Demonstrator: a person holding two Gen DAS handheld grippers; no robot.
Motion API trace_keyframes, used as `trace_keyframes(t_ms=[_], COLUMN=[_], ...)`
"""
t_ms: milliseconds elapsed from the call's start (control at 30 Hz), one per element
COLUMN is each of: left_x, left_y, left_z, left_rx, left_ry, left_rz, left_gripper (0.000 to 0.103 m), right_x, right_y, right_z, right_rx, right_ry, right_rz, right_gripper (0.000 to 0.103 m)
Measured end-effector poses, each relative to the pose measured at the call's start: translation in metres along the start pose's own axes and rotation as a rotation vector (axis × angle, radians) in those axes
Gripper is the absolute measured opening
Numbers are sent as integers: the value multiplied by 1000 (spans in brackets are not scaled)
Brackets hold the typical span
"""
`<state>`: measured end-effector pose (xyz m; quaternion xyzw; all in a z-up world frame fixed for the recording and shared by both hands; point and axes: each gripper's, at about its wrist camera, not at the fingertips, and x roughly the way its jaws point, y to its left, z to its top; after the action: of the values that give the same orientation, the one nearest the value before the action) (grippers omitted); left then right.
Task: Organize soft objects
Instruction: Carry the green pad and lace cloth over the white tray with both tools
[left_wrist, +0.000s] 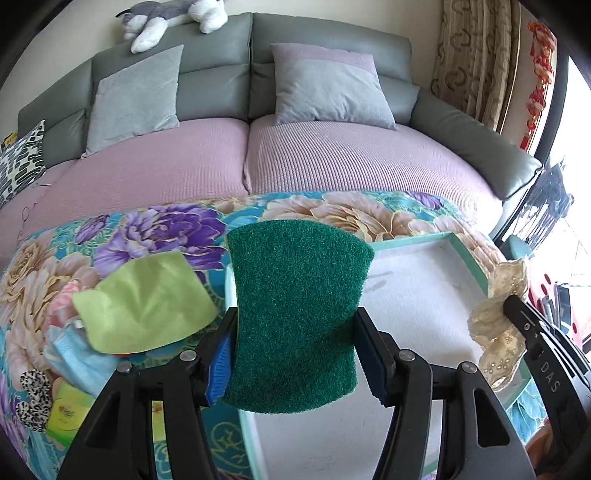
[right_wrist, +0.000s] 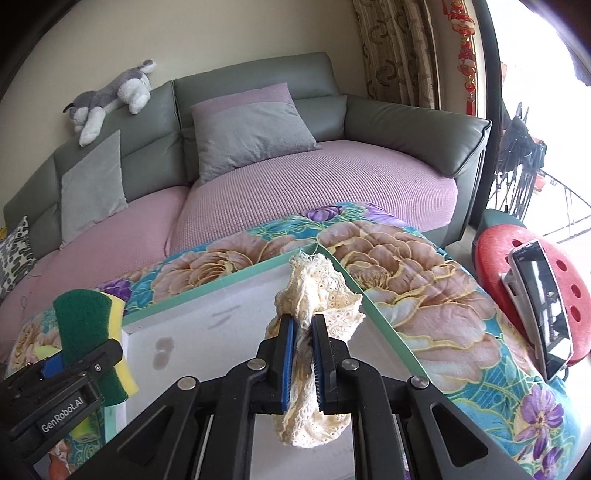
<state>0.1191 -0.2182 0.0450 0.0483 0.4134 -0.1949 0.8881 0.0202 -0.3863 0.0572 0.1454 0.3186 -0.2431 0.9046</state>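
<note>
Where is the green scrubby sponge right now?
The green-and-yellow scouring sponge is pinched in the left tongs, held over the near left edge of the white tray with the mint-green rim.

The left gripper (left_wrist: 295, 332) has its jaws clamped on a green sponge (left_wrist: 295, 295) above a white tray (left_wrist: 469, 258). A green cloth (left_wrist: 147, 306) lies left on the flowered table (left_wrist: 166, 229); at right, cream lace (left_wrist: 498, 325).
</note>
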Motion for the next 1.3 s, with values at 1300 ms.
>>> trace_keyframes(t_ms=[1300], left_x=[34], left_y=[7], left_z=[-4], left_rx=[-30], left_ry=[2], left_rz=[11], left_gripper=[63], right_x=[29], right_y=[13], right_z=[-12], right_rx=[-56], right_ry=[73], right_rz=[-31], right_gripper=[14])
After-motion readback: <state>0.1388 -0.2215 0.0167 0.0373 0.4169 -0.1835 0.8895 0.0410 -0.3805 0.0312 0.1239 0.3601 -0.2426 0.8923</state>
